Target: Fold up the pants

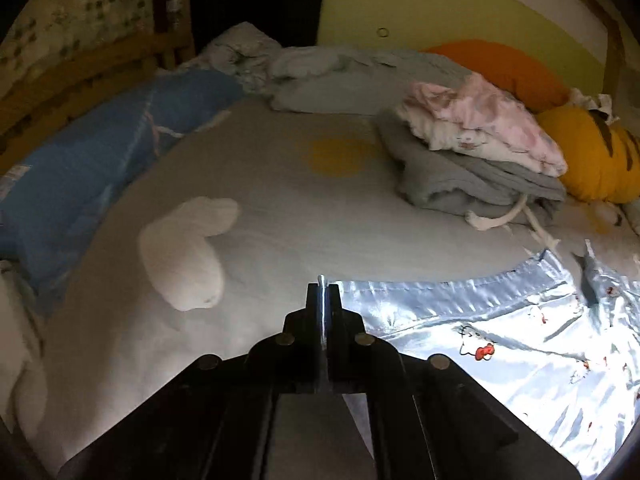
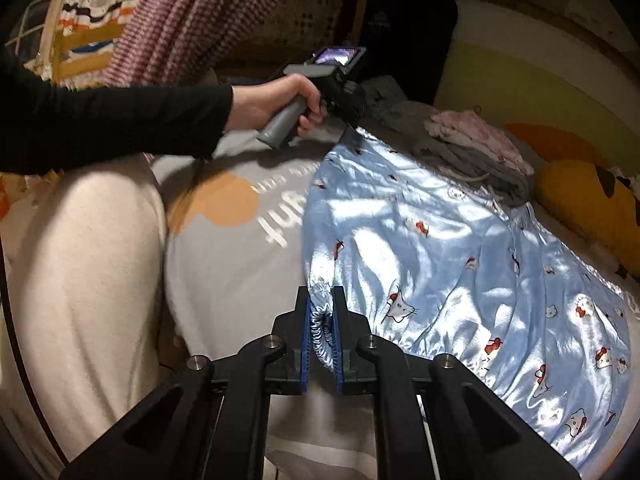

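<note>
Grey bed (image 1: 260, 184) is cluttered: clothes pile (image 1: 480, 152) at the far edge, white sock (image 1: 188, 252) near the left tool (image 1: 323, 292). Both tools, right tool (image 2: 322, 300) included, are clamped on the blue pants (image 2: 460, 260) spread across the near side.

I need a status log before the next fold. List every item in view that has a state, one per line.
left gripper: shut on the pants' hem.
right gripper: shut on the elastic waistband.
pants: spread out, wrinkled, held at two edges, not yet folded.
grey clothes: folded, stacked on the bed.
pink garment: crumpled on top of the grey clothes.
white socks: lying loose on the sheet.
</note>
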